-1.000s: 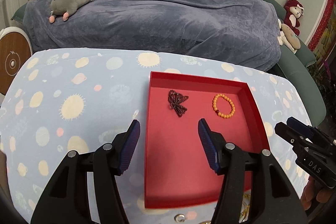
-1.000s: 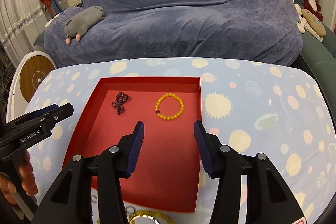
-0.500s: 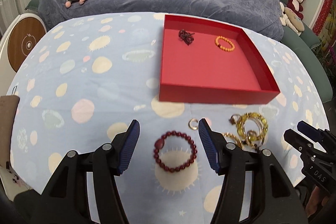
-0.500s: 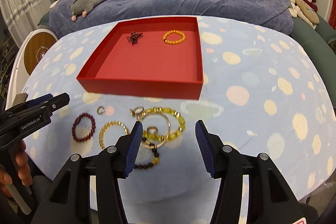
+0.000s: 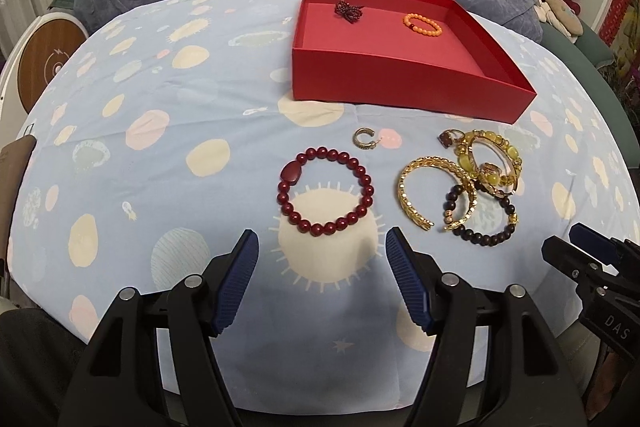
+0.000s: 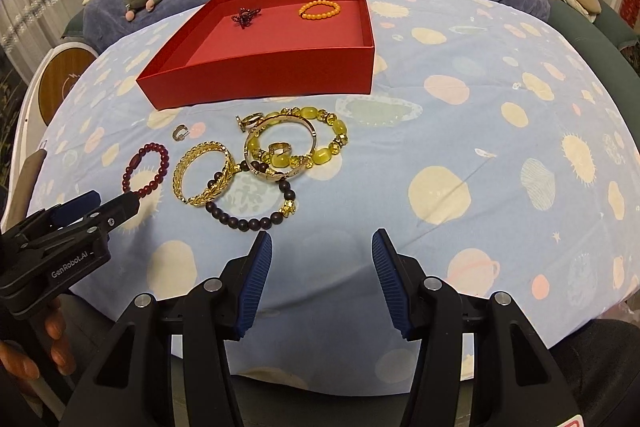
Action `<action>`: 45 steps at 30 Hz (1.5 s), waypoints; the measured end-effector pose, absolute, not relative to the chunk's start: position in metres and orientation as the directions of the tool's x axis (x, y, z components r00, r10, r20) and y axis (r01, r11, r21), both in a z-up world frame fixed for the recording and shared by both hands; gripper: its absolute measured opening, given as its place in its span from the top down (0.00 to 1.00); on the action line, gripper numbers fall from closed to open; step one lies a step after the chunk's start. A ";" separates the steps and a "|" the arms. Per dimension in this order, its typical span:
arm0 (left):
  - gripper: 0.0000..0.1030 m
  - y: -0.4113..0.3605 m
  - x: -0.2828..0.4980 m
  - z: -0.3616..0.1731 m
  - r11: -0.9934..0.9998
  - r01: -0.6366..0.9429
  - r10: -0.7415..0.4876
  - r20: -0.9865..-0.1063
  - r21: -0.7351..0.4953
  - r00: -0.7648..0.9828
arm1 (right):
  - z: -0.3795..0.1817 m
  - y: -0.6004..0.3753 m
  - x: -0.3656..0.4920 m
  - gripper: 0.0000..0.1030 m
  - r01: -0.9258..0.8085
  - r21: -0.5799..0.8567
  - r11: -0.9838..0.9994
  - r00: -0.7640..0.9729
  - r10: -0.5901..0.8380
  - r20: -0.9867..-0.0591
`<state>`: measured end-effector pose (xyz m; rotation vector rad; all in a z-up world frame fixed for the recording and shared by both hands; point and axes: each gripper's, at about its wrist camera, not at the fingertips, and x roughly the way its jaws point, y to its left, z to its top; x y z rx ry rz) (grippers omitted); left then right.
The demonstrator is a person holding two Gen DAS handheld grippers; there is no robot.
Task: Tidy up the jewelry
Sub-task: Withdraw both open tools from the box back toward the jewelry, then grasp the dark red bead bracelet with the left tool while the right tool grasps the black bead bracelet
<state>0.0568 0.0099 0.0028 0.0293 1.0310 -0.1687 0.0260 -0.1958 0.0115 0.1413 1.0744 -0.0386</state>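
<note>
"GenRobot.AI" on left gripper [image 6: 100, 215] ("DAS" on right gripper [image 5: 576, 247])

"GenRobot.AI" on left tongs [image 6: 120, 207], "DAS" on right tongs [image 5: 576, 251]

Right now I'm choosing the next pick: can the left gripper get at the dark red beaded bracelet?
Probably yes: the left gripper hangs open just short of the dark red beaded bracelet, which lies alone.

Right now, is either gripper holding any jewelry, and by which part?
Nothing is held. The left gripper and the right gripper are both open and empty, above the tablecloth.
</note>
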 end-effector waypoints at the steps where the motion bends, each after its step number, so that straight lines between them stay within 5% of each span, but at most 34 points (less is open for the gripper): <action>1: 0.39 0.013 0.058 0.003 0.988 0.142 -0.120 -0.856 -0.055 0.503 | 0.011 -0.196 0.027 0.50 0.102 0.099 0.990 0.477 0.039 -0.878; 10: 0.40 0.023 0.083 -0.002 0.995 0.088 -0.089 -0.857 -0.051 0.507 | -0.001 -0.189 0.056 0.51 0.100 0.107 0.989 0.461 0.049 -0.886; 20: 0.50 0.020 0.095 -0.015 0.994 0.104 -0.088 -0.856 -0.041 0.510 | -0.013 -0.177 0.063 0.70 0.051 0.042 0.998 0.454 0.015 -0.891; 24: 0.77 0.019 0.093 -0.013 0.991 0.128 -0.102 -0.853 -0.042 0.511 | -0.013 -0.181 0.061 0.88 0.041 0.050 0.998 0.449 0.026 -0.893; 27: 0.92 0.019 0.093 -0.012 0.986 0.145 -0.142 -0.860 -0.080 0.490 | -0.012 -0.183 0.057 0.91 0.042 0.066 0.997 0.440 0.040 -0.897; 45: 0.93 0.023 0.066 0.022 0.977 0.156 -0.203 -0.846 -0.144 0.493 | 0.040 -0.203 0.030 0.93 0.070 0.106 0.992 0.515 0.055 -0.855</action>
